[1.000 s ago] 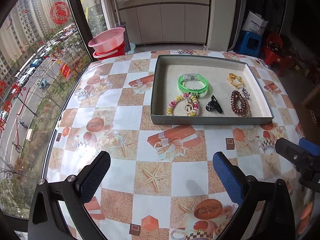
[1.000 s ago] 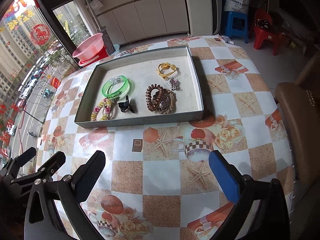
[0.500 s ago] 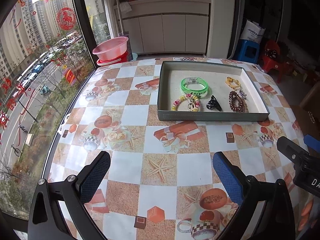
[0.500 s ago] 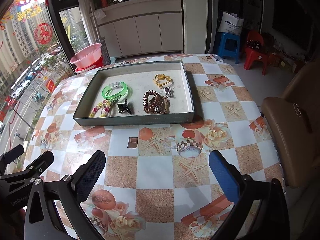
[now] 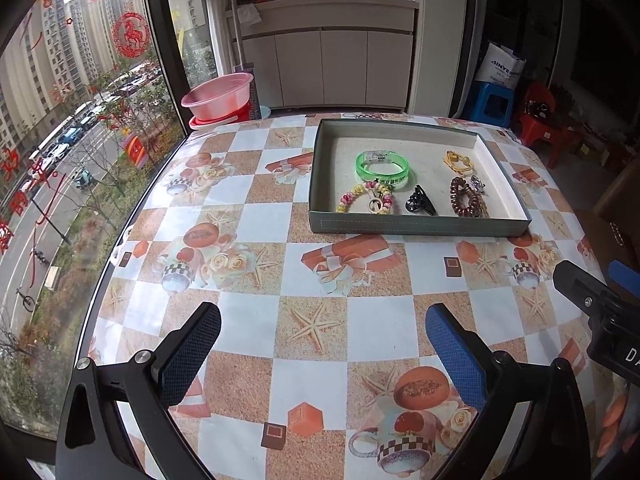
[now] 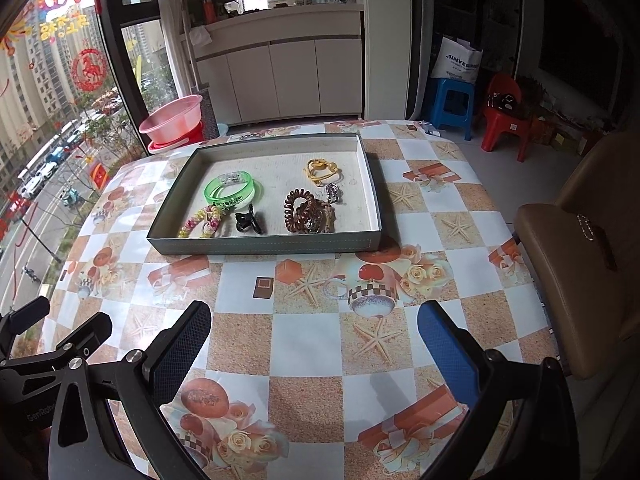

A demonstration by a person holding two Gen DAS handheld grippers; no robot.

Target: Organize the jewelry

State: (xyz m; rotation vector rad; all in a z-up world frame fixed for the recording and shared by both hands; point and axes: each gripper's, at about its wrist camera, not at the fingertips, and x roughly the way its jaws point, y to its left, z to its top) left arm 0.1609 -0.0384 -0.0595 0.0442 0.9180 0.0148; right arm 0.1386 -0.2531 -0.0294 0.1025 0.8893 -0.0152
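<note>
A grey shallow tray [image 5: 416,227] [image 6: 264,245] stands on the far half of the table. In it lie a green bangle [image 5: 382,166] [image 6: 232,189], a beaded bracelet [image 5: 366,198] [image 6: 202,222], a black hair claw [image 5: 419,201] [image 6: 249,219], brown coil hair ties [image 5: 466,198] [image 6: 306,212], a yellow tie [image 5: 458,160] [image 6: 322,170] and a small silver piece [image 5: 478,183] [image 6: 333,193]. My left gripper [image 5: 322,344] is open and empty over the near table. My right gripper [image 6: 314,340] is open and empty, well short of the tray.
The round table [image 5: 248,220] has a patterned oilcloth. A brown chair [image 6: 588,272] stands at the right edge. Pink basins [image 5: 218,98], a blue stool [image 6: 454,106] and a red chair [image 6: 506,120] stand on the floor beyond. A window runs along the left.
Both grippers have drawn back and up from the tray, which looks smaller and farther. The jewelry in the tray has not moved.
</note>
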